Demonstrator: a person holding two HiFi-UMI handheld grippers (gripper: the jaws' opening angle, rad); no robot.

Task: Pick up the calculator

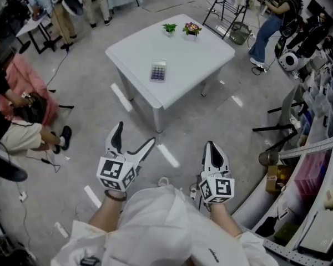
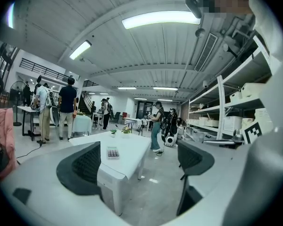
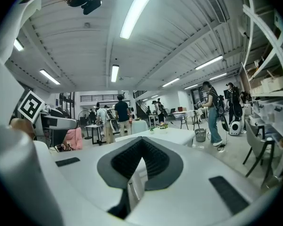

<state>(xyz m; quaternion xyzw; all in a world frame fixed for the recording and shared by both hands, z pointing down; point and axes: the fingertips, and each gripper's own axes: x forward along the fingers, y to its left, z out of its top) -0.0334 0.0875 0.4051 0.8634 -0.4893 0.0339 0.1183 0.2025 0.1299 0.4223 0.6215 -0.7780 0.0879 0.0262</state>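
Observation:
The calculator (image 1: 158, 71) lies flat on a white table (image 1: 194, 60) some way ahead of me, near the table's front left edge. The left gripper view shows the same calculator (image 2: 112, 152) far off, between the two jaws. My left gripper (image 1: 135, 134) hangs over the floor short of the table, open and holding nothing. My right gripper (image 1: 212, 147) is beside it at the same height, shut with nothing in it. In the right gripper view its pads (image 3: 140, 160) meet, and the table (image 3: 177, 136) shows behind them.
Two small potted plants (image 1: 169, 29) (image 1: 192, 29) stand at the table's far edge. Shelving with boxes (image 1: 316, 182) runs along my right. A person sits at the left (image 1: 16, 115); others stand at the back (image 1: 272, 21). Cables (image 1: 50, 159) lie on the floor.

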